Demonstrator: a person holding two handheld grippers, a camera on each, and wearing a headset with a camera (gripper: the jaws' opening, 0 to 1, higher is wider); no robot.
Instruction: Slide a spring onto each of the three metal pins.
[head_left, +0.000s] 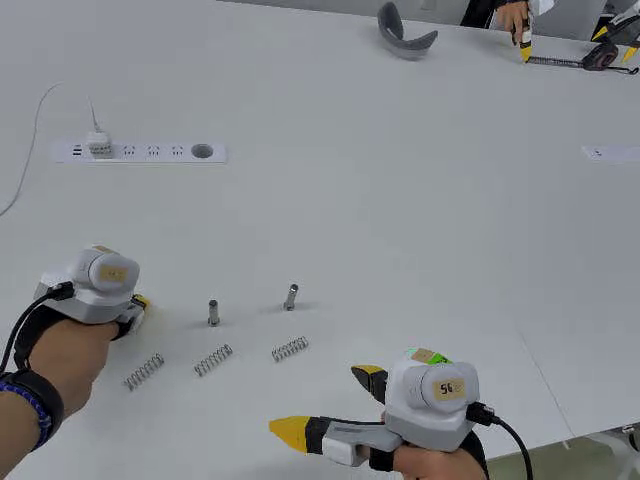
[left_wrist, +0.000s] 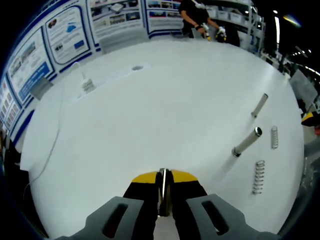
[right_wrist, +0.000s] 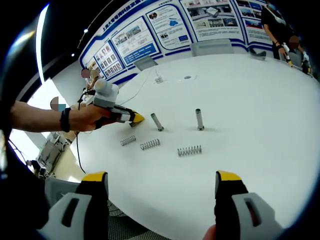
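My right tool (right_wrist: 161, 176) stands wide open, the three springs (right_wrist: 189, 150) lying loose on the worktop (right_wrist: 260, 100) just ahead of it and two upright pins (right_wrist: 199, 119) beyond them; my left tool (left_wrist: 162, 176) is closed narrow (the pale sliver between its tips may be a third pin, I cannot tell). I judge the springs light, squashy and apt to roll, so I'd pinch one gently across its middle coils, leaving an end free.
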